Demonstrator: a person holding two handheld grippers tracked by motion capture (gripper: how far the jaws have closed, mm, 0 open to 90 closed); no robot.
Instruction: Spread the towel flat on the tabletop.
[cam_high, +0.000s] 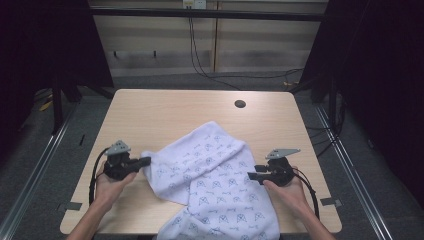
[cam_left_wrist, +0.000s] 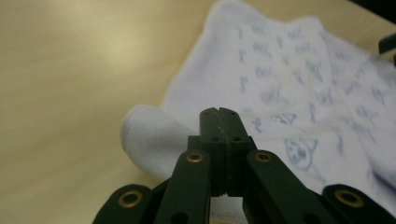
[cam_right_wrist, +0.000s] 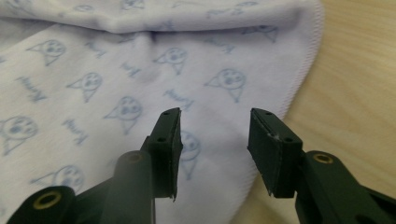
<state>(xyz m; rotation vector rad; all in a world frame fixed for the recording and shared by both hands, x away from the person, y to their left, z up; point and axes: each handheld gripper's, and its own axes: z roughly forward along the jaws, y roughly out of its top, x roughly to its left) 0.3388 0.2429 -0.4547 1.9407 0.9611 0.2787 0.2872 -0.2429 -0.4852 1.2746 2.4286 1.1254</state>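
While your left tool (cam_high: 145, 161) is pinched on the left edge of the white cloth (cam_high: 215, 185) on the bench (cam_high: 165, 107), your right tool (cam_right_wrist: 214, 140) hovers apart over it — blue cat-face print, lettering unreadable.

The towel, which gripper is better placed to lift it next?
Probably the left gripper: its jaws look shut on the towel edge. The right gripper has open jaws, with the towel edge between them but not pinched.

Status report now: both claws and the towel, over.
Left claw shut at towel edge, grip unclear. Right claw open over towel hem. Nothing in the way.
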